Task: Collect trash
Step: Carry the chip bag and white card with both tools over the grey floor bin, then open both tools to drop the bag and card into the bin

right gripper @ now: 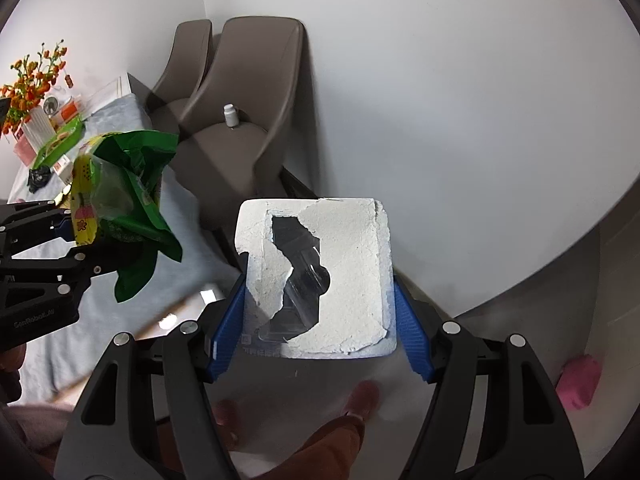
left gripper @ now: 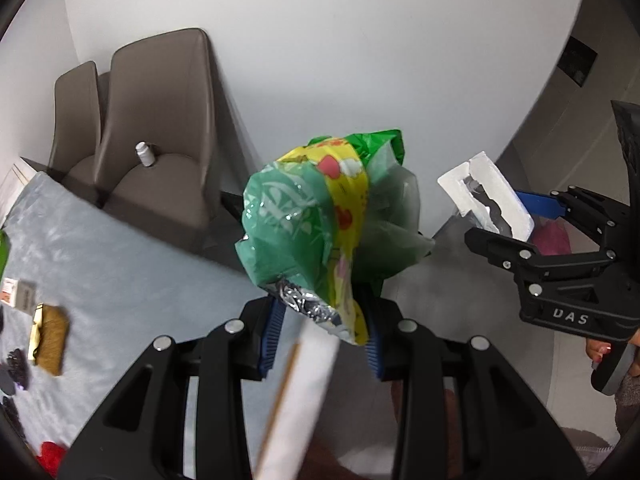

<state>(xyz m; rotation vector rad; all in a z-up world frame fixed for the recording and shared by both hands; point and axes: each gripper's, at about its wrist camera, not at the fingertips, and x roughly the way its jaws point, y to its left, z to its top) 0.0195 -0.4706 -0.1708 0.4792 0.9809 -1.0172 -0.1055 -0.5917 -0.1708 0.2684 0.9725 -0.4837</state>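
My left gripper is shut on a crumpled green and yellow snack wrapper and holds it up in the air; the wrapper also shows in the right wrist view, with the left gripper at the left edge. My right gripper is shut on a torn white blister package with a clear plastic window; it grips the package by both side edges. The package also shows in the left wrist view, held by the right gripper at the right.
A table with a grey cloth holds small packets and, at its far end, a vase of orange flowers. Two brown chairs stand by the wall, one with a white bottle. A pink object lies on the floor.
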